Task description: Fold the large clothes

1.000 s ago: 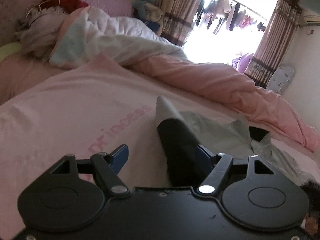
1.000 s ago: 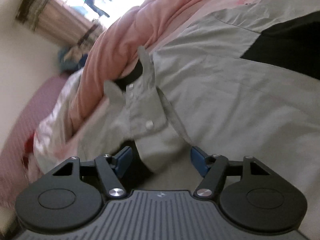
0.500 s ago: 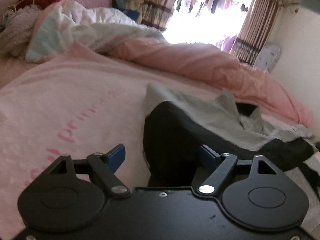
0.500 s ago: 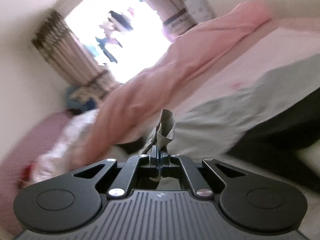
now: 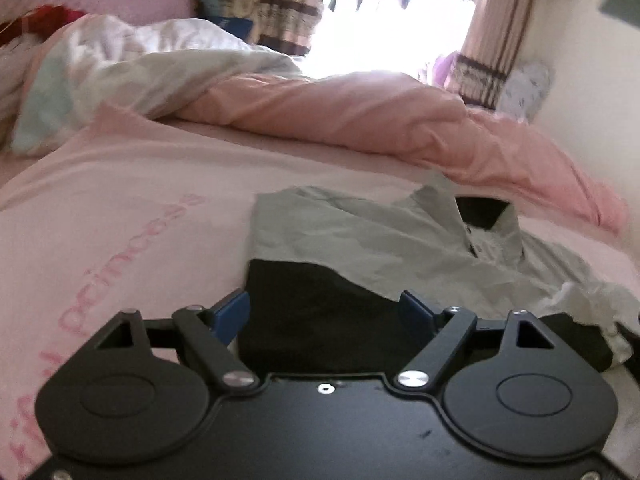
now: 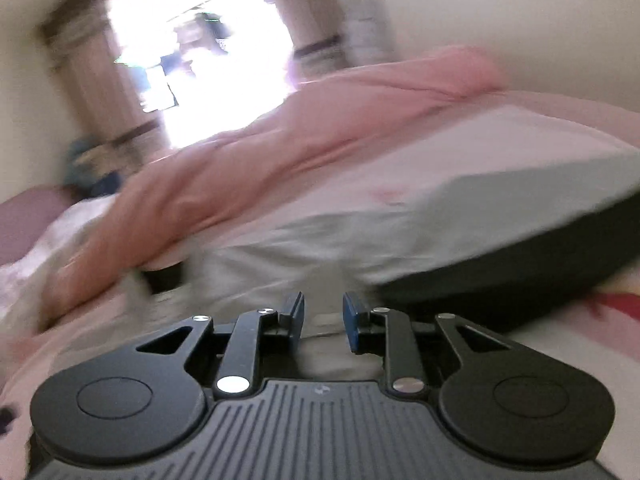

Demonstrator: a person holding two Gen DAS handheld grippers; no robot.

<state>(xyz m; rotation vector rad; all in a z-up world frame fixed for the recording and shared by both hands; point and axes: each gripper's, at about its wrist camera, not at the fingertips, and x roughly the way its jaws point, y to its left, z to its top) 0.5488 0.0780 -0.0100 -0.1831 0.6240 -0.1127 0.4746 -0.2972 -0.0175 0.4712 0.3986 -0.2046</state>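
A grey and black collared shirt (image 5: 384,248) lies on the pink bed sheet (image 5: 120,208), collar toward the far side. My left gripper (image 5: 324,308) is open, its blue pads on either side of the shirt's black part, which lies flat below it. In the blurred right wrist view the shirt (image 6: 460,216) spreads across the bed with its black part at the right. My right gripper (image 6: 323,320) is partly open, with a small gap between the pads and nothing gripped; grey cloth lies under it.
A rumpled pink duvet (image 5: 380,120) runs along the far side of the bed, with a white and pale blue quilt (image 5: 120,64) at the far left. A bright window with brown curtains (image 5: 288,12) is behind. A wall (image 5: 592,92) stands to the right.
My right gripper was shut on a grey piece of the shirt half a second ago; it has opened and let it go. The shirt's black part has dropped flat under my open left gripper.
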